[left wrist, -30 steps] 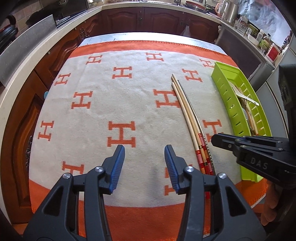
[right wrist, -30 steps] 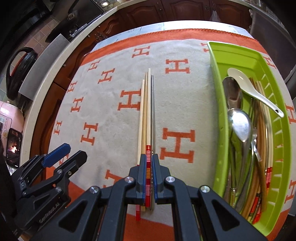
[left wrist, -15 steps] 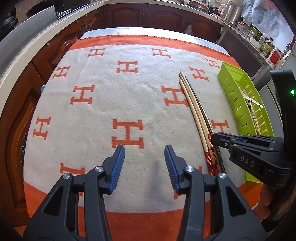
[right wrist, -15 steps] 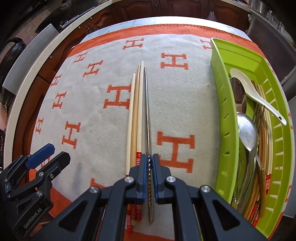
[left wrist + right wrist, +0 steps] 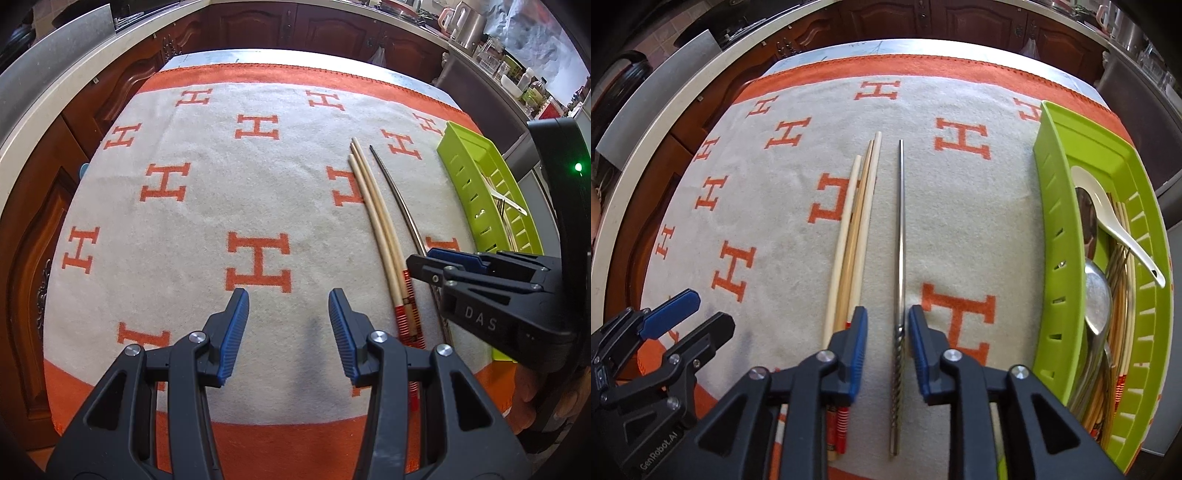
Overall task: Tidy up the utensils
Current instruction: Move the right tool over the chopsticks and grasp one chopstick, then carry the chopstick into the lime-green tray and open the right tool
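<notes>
R gripper (image 5: 888, 317) points down at the bench, jaws opening, w/ the metal chopstick (image 5: 900, 236) lying between the blue pads (image 5: 858, 339) but not pinched; gaps show on both sides, so it's released and flat on the cloth (image 5: 775, 258). The chopstick runs 12-to-6 in the right wrist view, twisted grip end at 6 under the jaws, tip at 12.

Just beside it at 9 lie the wooden chopsticks (image 5: 855, 229), three pale sticks bunched together w/ red-striped ends near 6, partly under the R gripper's left finger. Apart from the metal one, not touching it.

Green tray (image 5: 1047, 221) sits at 3 on the cloth, long side parallel to the chopsticks. Inside: a white ceramic spoon (image 5: 1108, 214) on top, metal spoons (image 5: 1097, 295) below it, plus more wooden chopsticks along the far wall.

L gripper (image 5: 288, 317) hovers over bare cloth at 6 of the left wrist view, jaws parted w/ nothing between them. In that view the wooden chopsticks (image 5: 373, 214) are at 2, the metal chopstick (image 5: 397, 199) just past them, the R gripper (image 5: 424, 260) at 3 and the tray (image 5: 469, 184) beyond it. L gripper (image 5: 679, 321) shows at 8 in the right wrist view, well apart from the utensils.

Cloth is off-white w/ orange H marks and an orange border.
</notes>
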The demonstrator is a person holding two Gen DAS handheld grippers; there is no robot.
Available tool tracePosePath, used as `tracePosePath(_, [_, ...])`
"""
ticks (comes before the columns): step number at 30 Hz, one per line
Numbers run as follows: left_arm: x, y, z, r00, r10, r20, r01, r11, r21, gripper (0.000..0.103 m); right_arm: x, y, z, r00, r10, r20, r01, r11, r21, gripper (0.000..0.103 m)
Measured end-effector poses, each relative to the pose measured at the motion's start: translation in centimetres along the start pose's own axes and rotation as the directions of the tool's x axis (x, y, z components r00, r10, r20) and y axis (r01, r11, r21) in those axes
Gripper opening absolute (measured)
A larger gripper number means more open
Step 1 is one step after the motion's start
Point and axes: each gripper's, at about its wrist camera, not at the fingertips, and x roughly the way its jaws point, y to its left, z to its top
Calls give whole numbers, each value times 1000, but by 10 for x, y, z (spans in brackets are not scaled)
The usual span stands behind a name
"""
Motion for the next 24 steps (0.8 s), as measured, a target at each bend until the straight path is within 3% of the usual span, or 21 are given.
tracePosePath(2, [0, -1, -1, 1000, 1, -2, -1, 1000, 3, 42, -1, 3, -2, 1000, -15, 15, 15, 1000, -23, 24])
tracePosePath(5, [1, -3, -1, 1000, 4, -4, -4, 1000, 5, 42, -2, 0, -5, 998, -52, 39, 53, 998, -20, 6])
tracePosePath(13, [-2, -7, -2, 1000, -3, -7, 3, 1000, 3, 42, -18, -22, -10, 995, 49, 87, -57, 994, 89, 5])
tracePosePath(18, [-2, -14, -1, 999, -39, -10, 38, 999, -9, 42, -52, -42, -14, 980, 99, 174, -125, 982, 143, 5])
tracePosePath(24, [-3, -31, -1, 999, -35, -5, 35, 999, 12, 42, -89, -75, -22, 960, 100, 261, -154, 968, 197, 5])
